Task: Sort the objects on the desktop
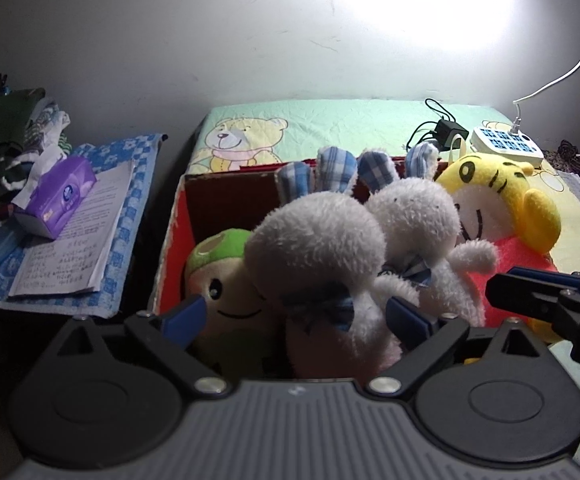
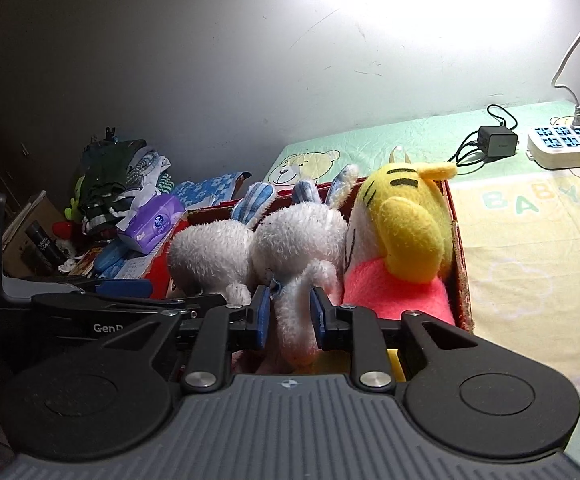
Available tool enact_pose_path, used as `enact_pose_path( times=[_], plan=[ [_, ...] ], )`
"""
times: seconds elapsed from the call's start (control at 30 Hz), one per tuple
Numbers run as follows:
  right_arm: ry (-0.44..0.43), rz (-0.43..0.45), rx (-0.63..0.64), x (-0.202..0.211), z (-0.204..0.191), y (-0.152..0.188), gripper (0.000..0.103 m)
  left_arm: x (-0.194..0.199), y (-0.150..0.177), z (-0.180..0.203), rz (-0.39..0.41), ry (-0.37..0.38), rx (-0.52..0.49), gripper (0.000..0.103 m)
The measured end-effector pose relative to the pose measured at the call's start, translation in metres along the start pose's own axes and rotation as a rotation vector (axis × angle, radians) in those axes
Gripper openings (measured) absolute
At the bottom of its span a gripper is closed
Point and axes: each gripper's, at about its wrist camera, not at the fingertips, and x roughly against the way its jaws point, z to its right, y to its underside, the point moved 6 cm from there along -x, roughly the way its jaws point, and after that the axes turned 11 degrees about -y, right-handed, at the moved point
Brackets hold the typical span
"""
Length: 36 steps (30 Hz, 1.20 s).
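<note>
A red cardboard box (image 1: 217, 196) on the bed holds plush toys: two white rabbits with blue checked ears, a green-capped doll (image 1: 217, 280) and a yellow tiger in red (image 1: 494, 204). My left gripper (image 1: 296, 318) is open, its blue pads on either side of the nearer white rabbit (image 1: 318, 248). My right gripper (image 2: 290, 318) is shut on the body of the other white rabbit (image 2: 298, 240), beside the yellow tiger (image 2: 406, 224). The right gripper also shows at the right edge of the left wrist view (image 1: 546, 300).
A white power strip (image 1: 506, 146) with a black charger (image 1: 448, 132) lies at the back of the bed sheet (image 2: 530, 248). To the left, a side table carries a purple tissue pack (image 1: 57, 196), papers (image 1: 77, 240) and piled clothes (image 1: 5, 140).
</note>
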Motion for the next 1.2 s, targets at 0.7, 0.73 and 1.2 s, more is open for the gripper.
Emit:
enact_pose_path(
  times=[0.7, 0.73, 1.2],
  plan=[
    [-0.017, -0.015, 0.015, 0.072, 0.053, 0.005, 0.024, 0.057, 0.012, 0.107, -0.011, -0.153, -0.020, 0.098],
    [-0.012, -0.015, 0.013, 0.075, 0.057, 0.007, 0.024, 0.058, 0.014, 0.114, -0.013, -0.159, -0.029, 0.098],
    [0.144, -0.006, -0.073, 0.130, 0.122, 0.025, 0.024, 0.064, 0.037, 0.211, -0.094, -0.056, -0.147, 0.099]
  ],
)
